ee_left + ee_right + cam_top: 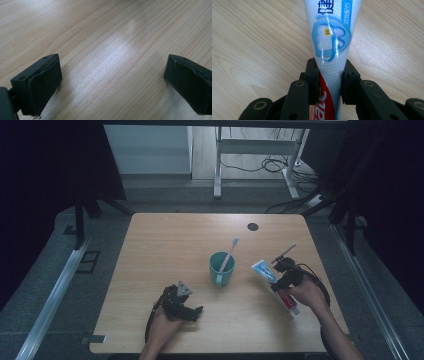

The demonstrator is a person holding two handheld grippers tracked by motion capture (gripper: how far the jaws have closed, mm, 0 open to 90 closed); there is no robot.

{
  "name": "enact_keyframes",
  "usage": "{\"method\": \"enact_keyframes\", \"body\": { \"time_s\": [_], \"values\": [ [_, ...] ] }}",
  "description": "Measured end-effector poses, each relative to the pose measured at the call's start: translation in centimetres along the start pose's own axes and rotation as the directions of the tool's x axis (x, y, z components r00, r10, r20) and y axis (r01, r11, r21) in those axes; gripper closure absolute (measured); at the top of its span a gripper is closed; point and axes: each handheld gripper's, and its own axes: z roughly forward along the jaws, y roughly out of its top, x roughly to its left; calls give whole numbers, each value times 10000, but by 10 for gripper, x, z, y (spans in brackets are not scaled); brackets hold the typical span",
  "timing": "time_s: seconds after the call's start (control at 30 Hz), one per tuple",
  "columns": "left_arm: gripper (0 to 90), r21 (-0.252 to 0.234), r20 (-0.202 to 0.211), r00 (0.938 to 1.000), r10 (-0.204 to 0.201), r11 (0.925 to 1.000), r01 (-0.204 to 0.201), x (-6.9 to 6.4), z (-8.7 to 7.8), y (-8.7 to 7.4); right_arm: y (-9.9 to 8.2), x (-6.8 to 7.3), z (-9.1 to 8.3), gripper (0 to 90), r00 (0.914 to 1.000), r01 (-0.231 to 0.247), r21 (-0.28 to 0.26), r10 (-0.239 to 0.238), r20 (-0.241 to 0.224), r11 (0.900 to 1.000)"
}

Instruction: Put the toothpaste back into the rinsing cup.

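Right tool (329, 82) clamped on the toothpaste tube (331, 37), pads pressing both sides; tube lies near the surface's (165, 240) right edge, just right of the teal cup (221, 268). Left tool (110, 82) open, nothing between its jaws, resting near the front edge.

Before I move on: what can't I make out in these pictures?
- Toothpaste tube: cap end cut off by the right gripper view's bottom edge; in the high view the hand covers part.
- Toothbrush handle's lower end: inside the cup.
- Tube lettering: too small in the high view.
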Motion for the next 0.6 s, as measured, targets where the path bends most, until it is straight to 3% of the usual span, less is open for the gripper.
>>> {"method": "enact_keyframes", "body": {
  "time_s": [0.33, 0.6],
  "values": [
    [16, -1, 0, 10000, 2, 10000, -2, 0, 0, 0, -6, 3, -13, 712, 9999, 126, -1004, -137, -102, 9949],
    [16, -5, 11, 10000, -1, 10000, 1, 0, 0, 0, -10, 6, -24, 712, 9993, 277, -1994, -323, -197, 9795]
  ]
}}
